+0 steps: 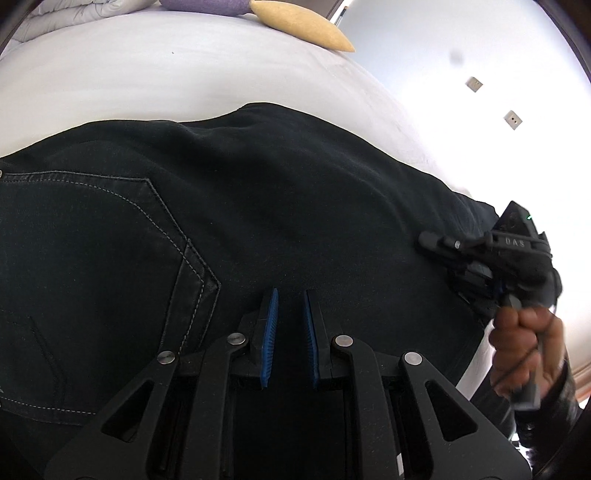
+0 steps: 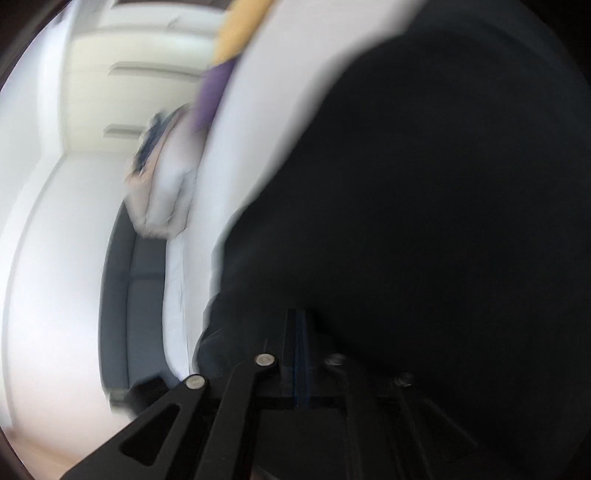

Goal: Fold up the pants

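Left wrist | black pants (image 1: 258, 206) on white bed (image 1: 147, 81) | left fingers (image 1: 271, 325) narrowly apart, empty | right fingers (image 2: 295, 350) closed, hold unclear

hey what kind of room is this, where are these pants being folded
Most likely a bedroom. The black pants lie on a bed with a white sheet; a yellow cushion, a purple one and a bunched duvet sit at its far end.
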The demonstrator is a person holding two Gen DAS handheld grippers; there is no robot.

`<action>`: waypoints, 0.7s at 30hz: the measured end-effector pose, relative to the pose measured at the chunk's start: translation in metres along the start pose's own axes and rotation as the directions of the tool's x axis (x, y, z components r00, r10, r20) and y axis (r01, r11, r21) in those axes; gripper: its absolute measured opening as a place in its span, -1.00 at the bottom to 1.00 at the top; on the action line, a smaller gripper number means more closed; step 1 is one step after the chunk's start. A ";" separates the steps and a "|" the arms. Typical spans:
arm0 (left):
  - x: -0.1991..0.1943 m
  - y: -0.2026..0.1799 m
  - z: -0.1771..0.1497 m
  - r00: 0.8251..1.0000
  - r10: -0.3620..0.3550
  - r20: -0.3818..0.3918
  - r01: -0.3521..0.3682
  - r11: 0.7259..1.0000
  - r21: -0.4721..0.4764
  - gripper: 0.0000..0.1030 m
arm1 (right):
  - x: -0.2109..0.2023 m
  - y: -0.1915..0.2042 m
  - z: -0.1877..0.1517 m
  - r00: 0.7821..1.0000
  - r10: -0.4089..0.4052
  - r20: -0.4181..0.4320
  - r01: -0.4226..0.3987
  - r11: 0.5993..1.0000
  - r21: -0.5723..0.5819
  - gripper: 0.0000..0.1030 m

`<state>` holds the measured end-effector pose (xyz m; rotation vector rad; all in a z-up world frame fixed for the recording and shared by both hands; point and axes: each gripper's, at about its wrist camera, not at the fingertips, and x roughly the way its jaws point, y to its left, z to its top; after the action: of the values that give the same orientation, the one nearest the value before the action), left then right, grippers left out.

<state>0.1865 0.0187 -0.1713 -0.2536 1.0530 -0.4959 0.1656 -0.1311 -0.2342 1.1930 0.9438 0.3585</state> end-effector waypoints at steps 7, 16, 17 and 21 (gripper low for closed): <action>-0.002 -0.006 -0.003 1.000 -0.017 0.020 0.017 1.000 -0.009 -0.73 | -0.125 -0.054 0.073 0.935 -0.078 0.346 0.040 0.992 0.117 -1.00; -0.007 0.003 -0.017 0.999 -0.017 0.034 0.018 1.000 -0.020 -0.73 | -0.243 -0.064 0.083 0.752 -0.269 0.602 0.151 0.959 0.239 -0.90; -0.008 0.002 -0.017 0.999 -0.009 0.032 0.010 1.000 -0.028 -0.73 | -0.247 -0.062 0.074 0.767 -0.237 0.596 0.134 0.968 0.212 -0.90; -0.022 -0.030 -0.008 0.999 0.034 0.031 -0.034 0.999 -0.002 -0.73 | -0.216 -0.010 0.019 0.870 -0.049 0.491 0.067 0.998 -0.019 -0.90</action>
<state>0.1624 0.0038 -0.1458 -0.2431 1.0261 -0.4591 0.0516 -0.2951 -0.1492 1.1447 0.5233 0.0129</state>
